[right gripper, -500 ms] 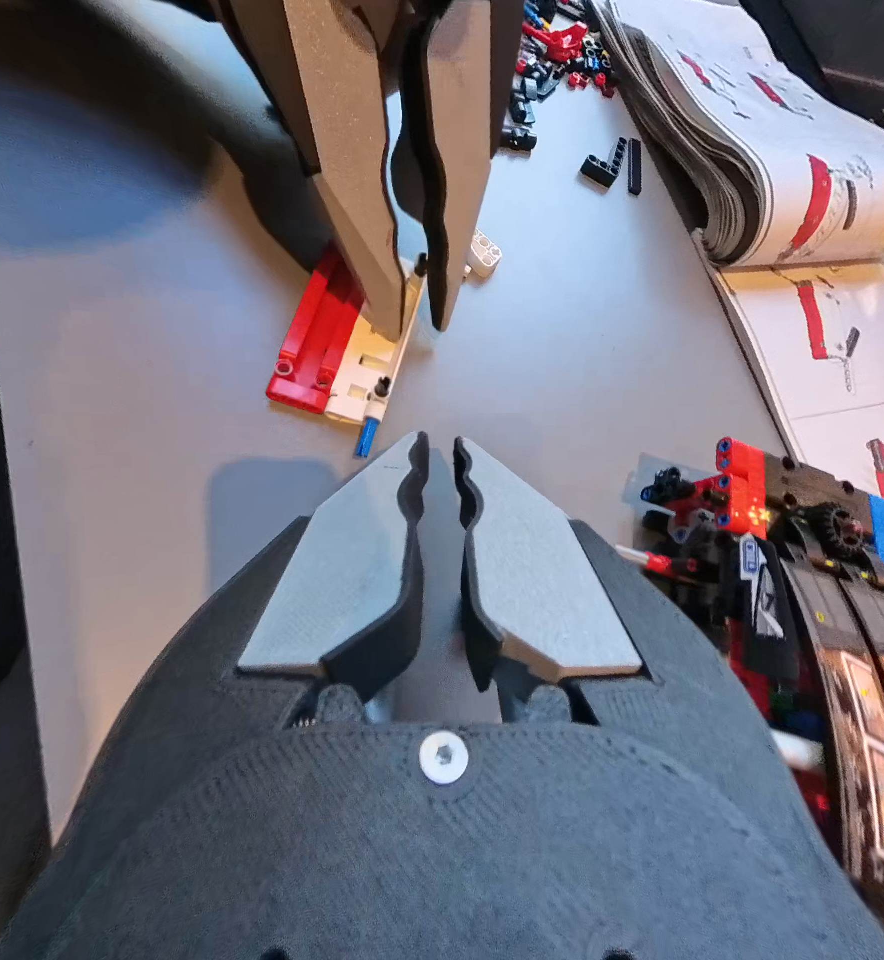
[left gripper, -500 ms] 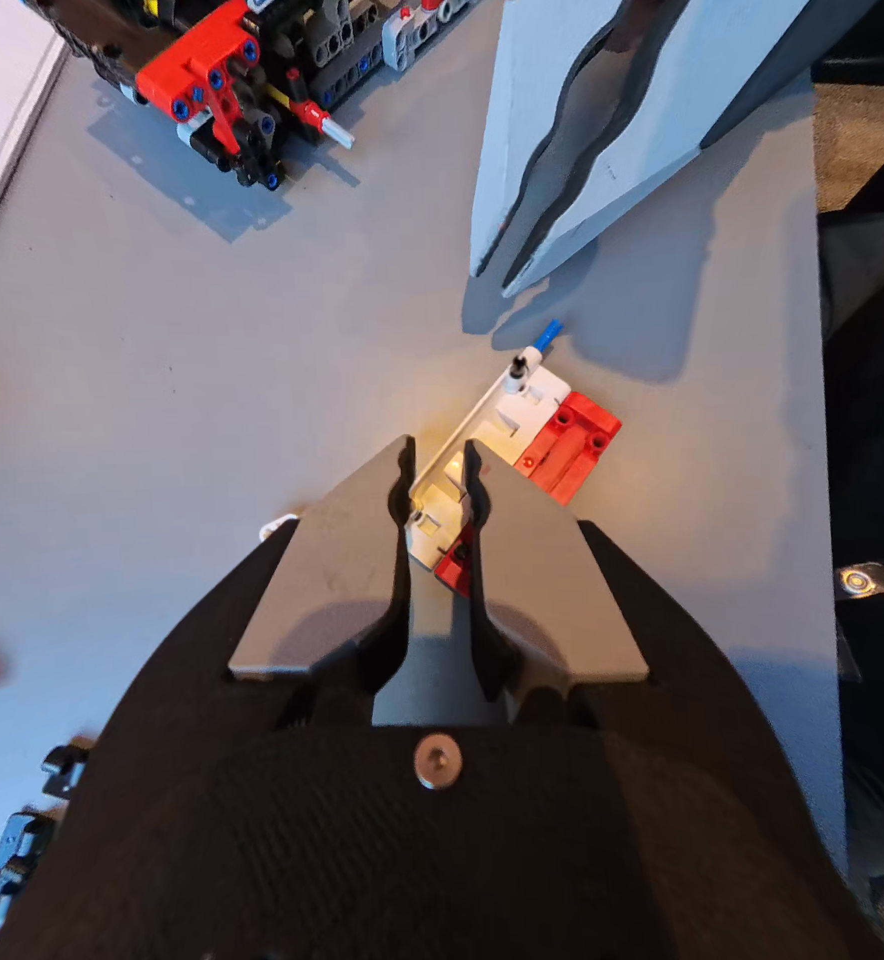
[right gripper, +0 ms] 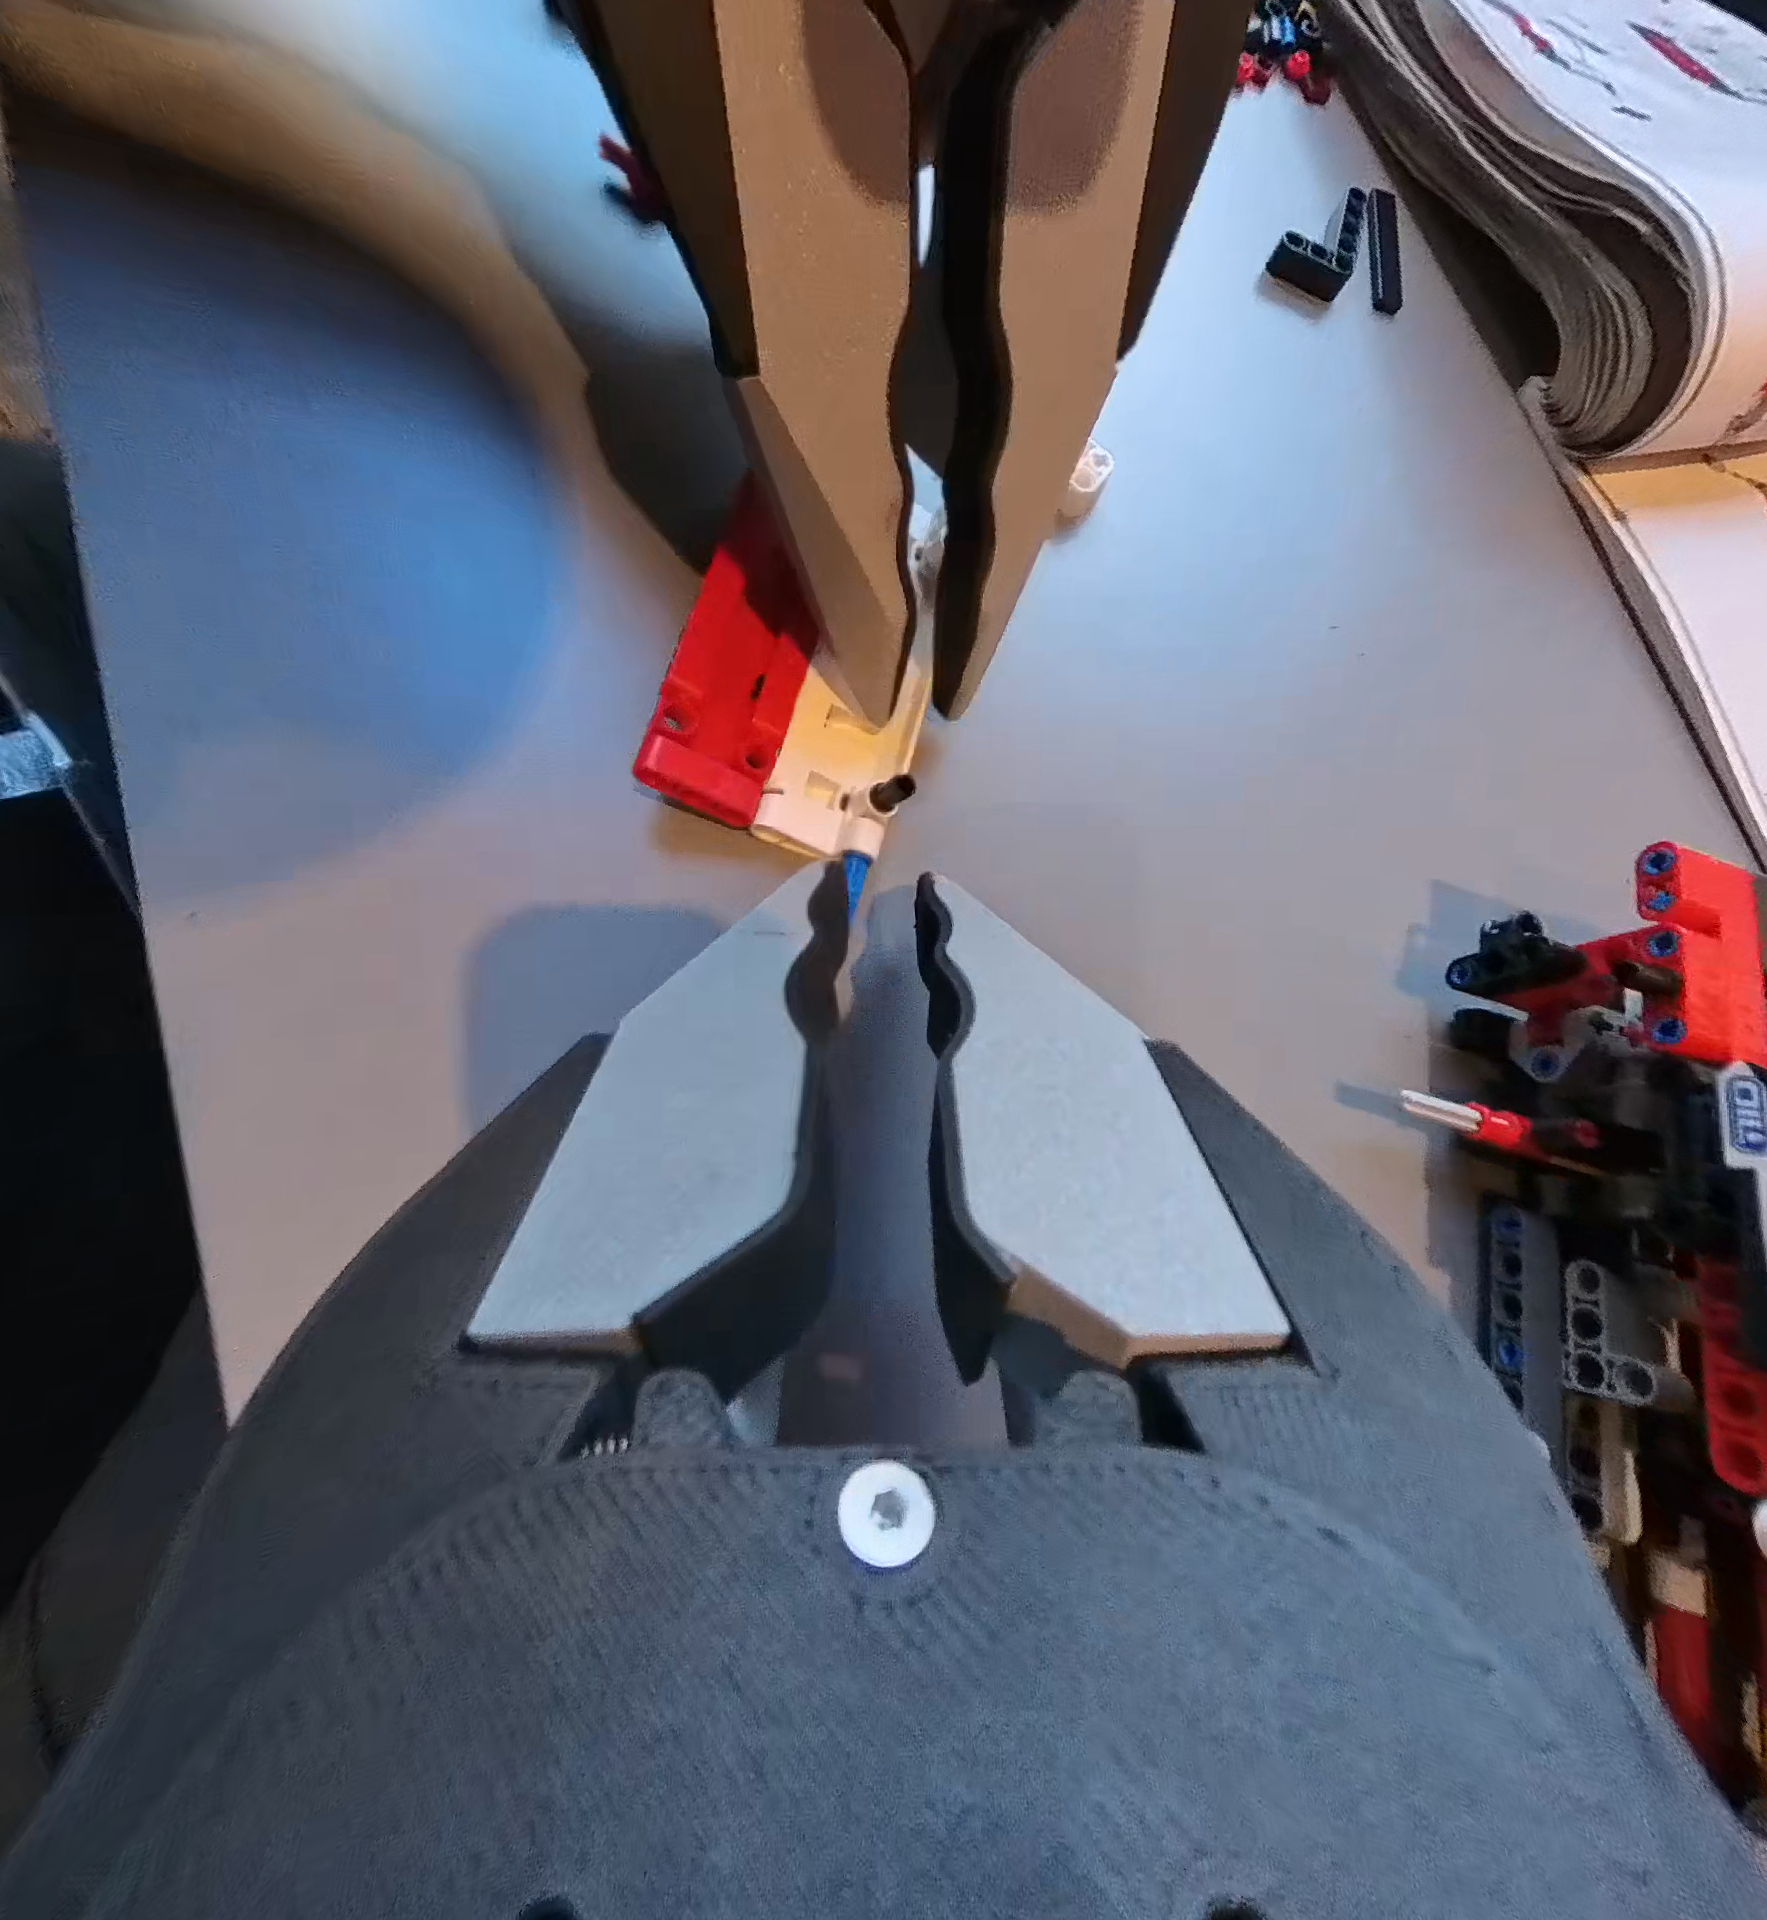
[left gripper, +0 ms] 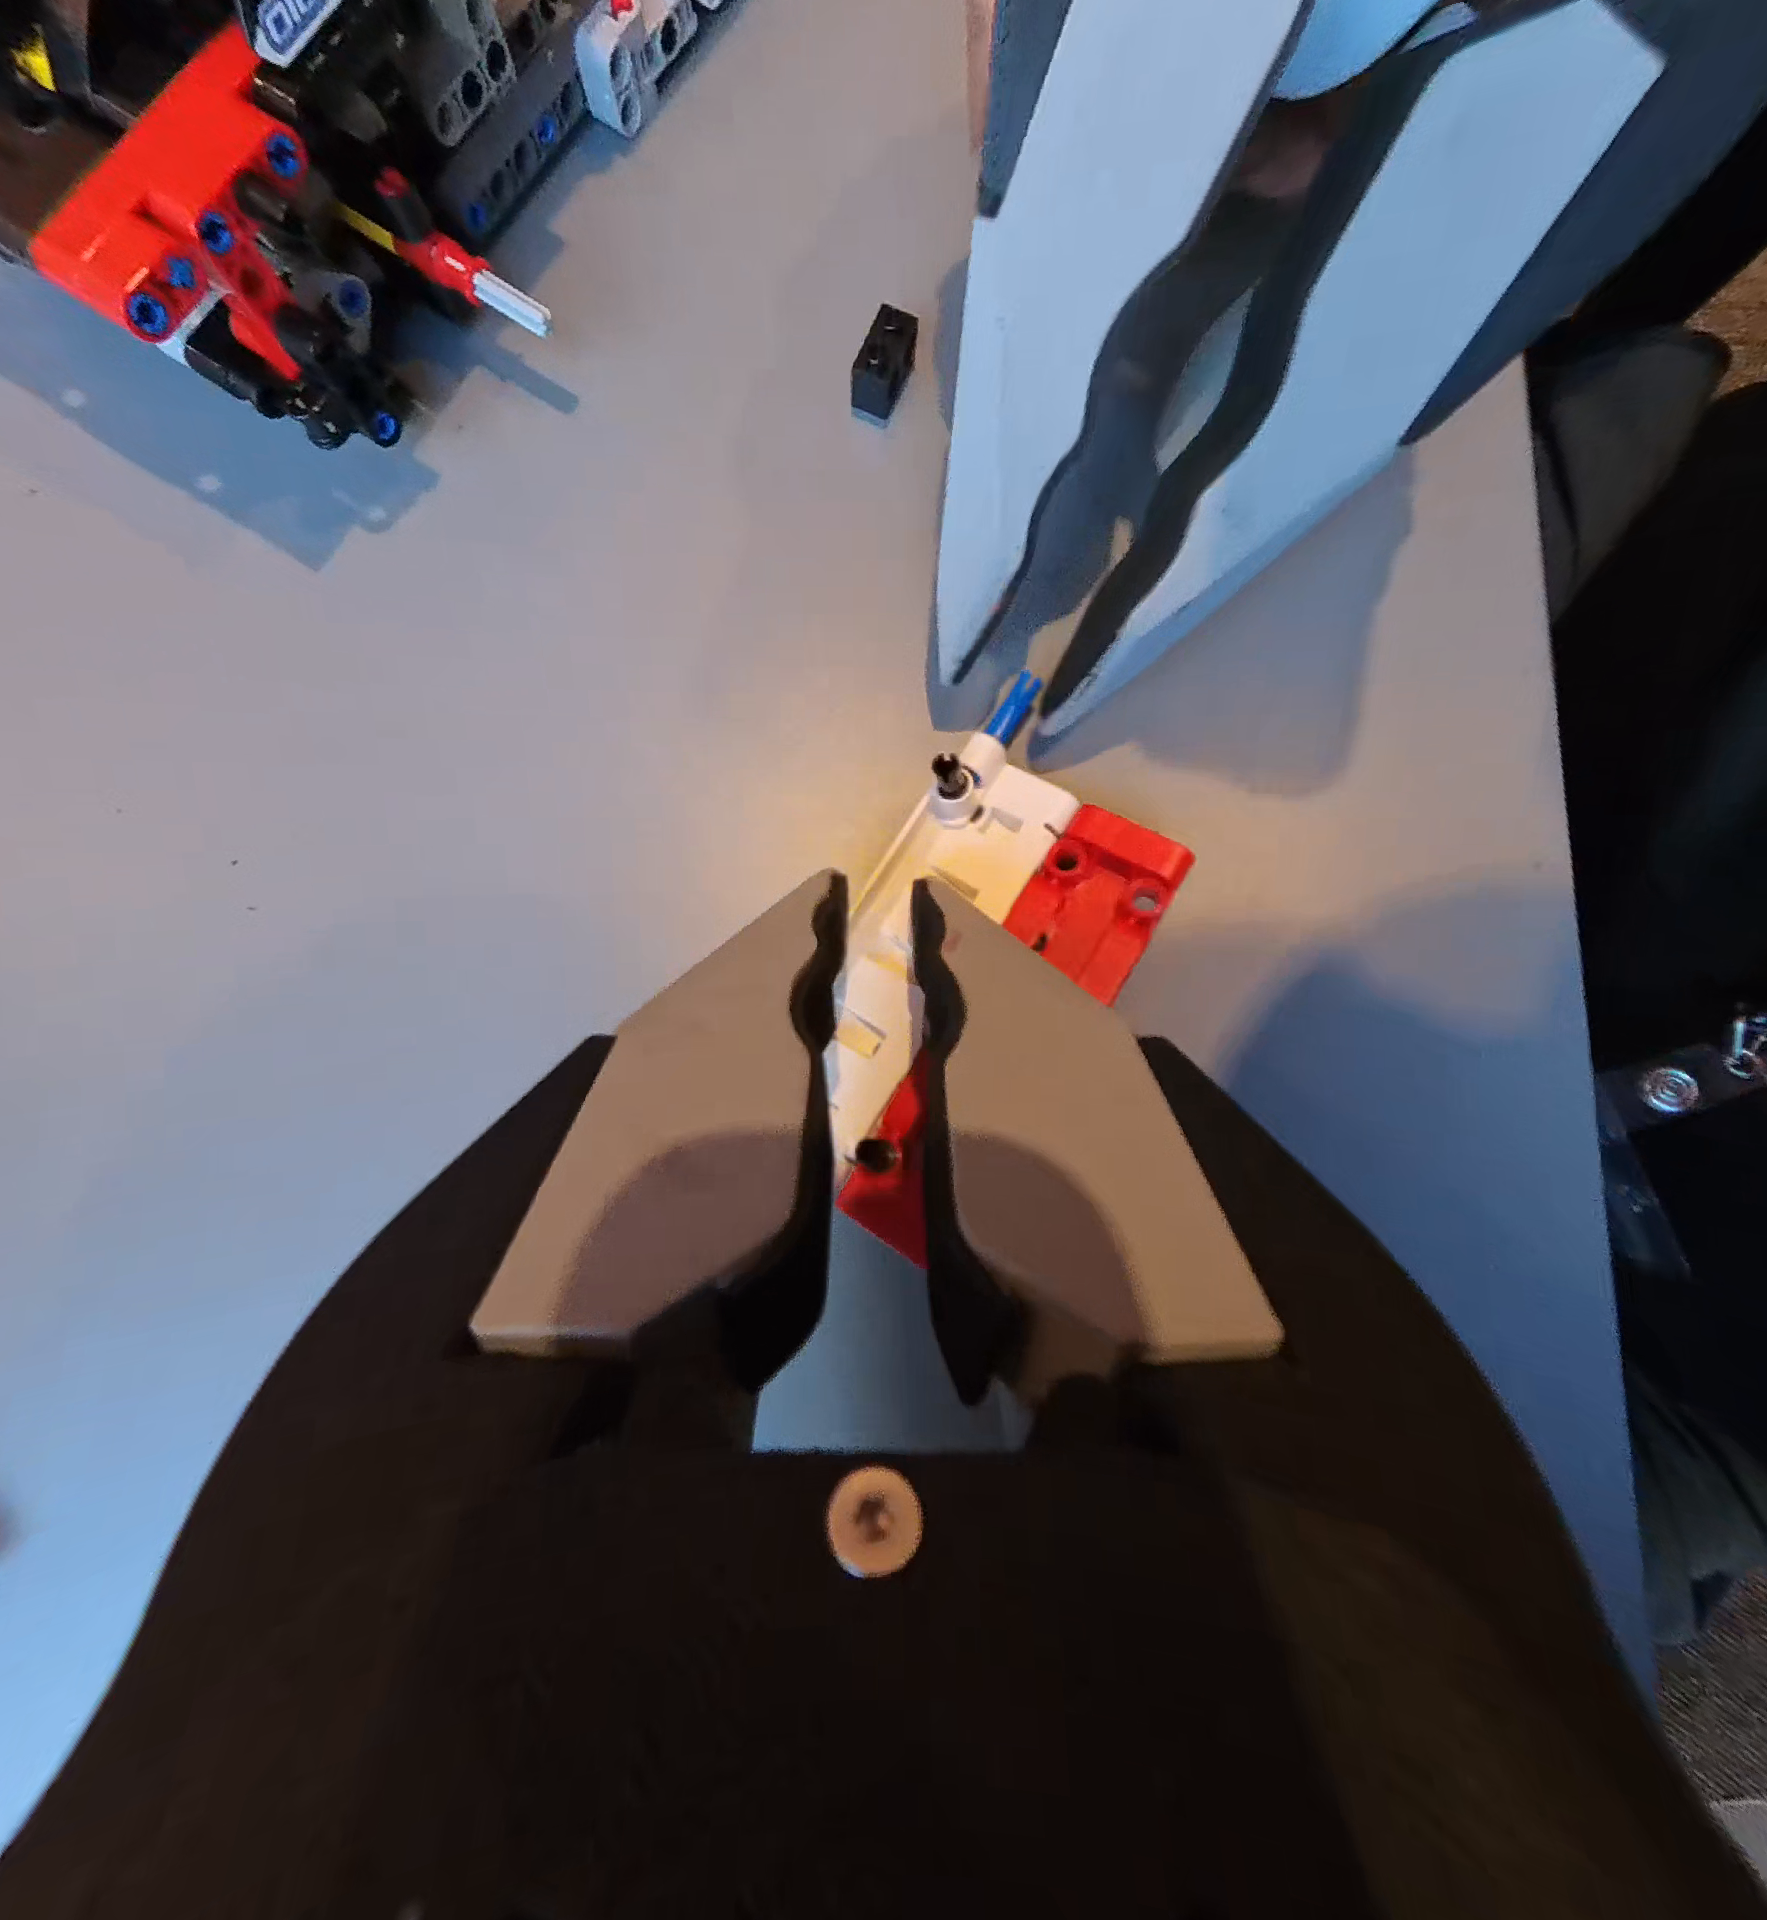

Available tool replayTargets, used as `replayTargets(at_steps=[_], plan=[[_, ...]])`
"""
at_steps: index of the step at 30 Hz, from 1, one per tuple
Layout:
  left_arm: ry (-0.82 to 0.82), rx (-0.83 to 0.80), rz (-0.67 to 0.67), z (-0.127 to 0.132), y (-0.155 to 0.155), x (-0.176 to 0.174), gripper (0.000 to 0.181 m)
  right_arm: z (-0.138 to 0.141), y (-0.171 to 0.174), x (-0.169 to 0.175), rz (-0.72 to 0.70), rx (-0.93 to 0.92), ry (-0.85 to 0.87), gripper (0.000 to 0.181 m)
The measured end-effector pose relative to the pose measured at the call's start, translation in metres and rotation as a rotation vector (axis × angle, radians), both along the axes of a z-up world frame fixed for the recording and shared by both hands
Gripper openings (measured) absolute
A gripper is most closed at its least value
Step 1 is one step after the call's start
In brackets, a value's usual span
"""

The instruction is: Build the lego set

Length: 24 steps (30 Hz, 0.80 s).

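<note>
A flat white panel (left gripper: 1004, 821) joined to a red panel (left gripper: 1107, 904) lies on the grey table. A blue pin (left gripper: 1014, 704) and a black pin (left gripper: 946, 774) stick out of the white panel's far corner. My left gripper (left gripper: 871, 899) is closed narrowly on the white panel's raised edge; in the right wrist view it (right gripper: 917, 712) comes down from the top onto the panel (right gripper: 827, 769). My right gripper (right gripper: 874, 881) is slightly open, and the blue pin (right gripper: 855, 878) sits between its tips, against the left finger. It also shows in the left wrist view (left gripper: 1004, 698).
The partly built red and black car model (left gripper: 235, 208) (right gripper: 1689, 1143) stands nearby. A small black piece (left gripper: 884, 364) lies by the right gripper. An open instruction booklet (right gripper: 1689, 208), black angled pieces (right gripper: 1320, 255) and a small white piece (right gripper: 1087, 478) lie beyond. The table edge (left gripper: 1565, 935) is close to the panels. Less than 4 cm separates the two grippers' tips. The small black piece (left gripper: 884, 364) is about 7 cm from my right fingertips.
My right gripper has moved forward until its tips reach around the blue pin, and its jaws have widened a little. My left gripper's jaws have narrowed on the white panel.
</note>
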<state>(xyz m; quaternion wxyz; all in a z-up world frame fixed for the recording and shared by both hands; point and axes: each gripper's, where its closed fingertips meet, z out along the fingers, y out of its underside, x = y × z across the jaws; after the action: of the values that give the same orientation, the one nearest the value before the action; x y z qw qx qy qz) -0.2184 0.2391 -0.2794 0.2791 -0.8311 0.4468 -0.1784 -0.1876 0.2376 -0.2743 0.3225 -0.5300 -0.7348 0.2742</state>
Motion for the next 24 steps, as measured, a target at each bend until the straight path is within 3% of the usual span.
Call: replayTargets(at_steps=[7, 12, 15, 19, 20, 24], plan=[[-0.004, 0.001, 0.055, -0.001, -0.002, -0.002, 0.003, -0.001, 0.004, -0.004, 0.005, 0.013, 0.0, 0.001], [-0.055, 0.02, 0.187, 0.001, 0.004, -0.009, 0.001, 0.005, 0.012, -0.007, -0.02, 0.064, 0.041, 0.002], [-0.093, 0.051, 0.278, 0.022, 0.008, -0.022, 0.013, 0.017, 0.02, -0.008, -0.048, 0.04, 0.062, 0.006], [-0.202, 0.123, 0.458, 0.07, 0.002, -0.067, 0.02, 0.075, 0.042, -0.027, -0.087, -0.028, 0.173, 0.018], [-0.196, 0.162, 0.52, 0.075, 0.002, -0.085, 0.025, 0.093, 0.05, -0.039, -0.091, -0.055, 0.191, 0.028], [0.013, 0.23, 0.847, 0.078, 0.027, -0.208, 0.044, 0.142, 0.078, -0.089, -0.077, -0.15, 0.148, 0.054]])
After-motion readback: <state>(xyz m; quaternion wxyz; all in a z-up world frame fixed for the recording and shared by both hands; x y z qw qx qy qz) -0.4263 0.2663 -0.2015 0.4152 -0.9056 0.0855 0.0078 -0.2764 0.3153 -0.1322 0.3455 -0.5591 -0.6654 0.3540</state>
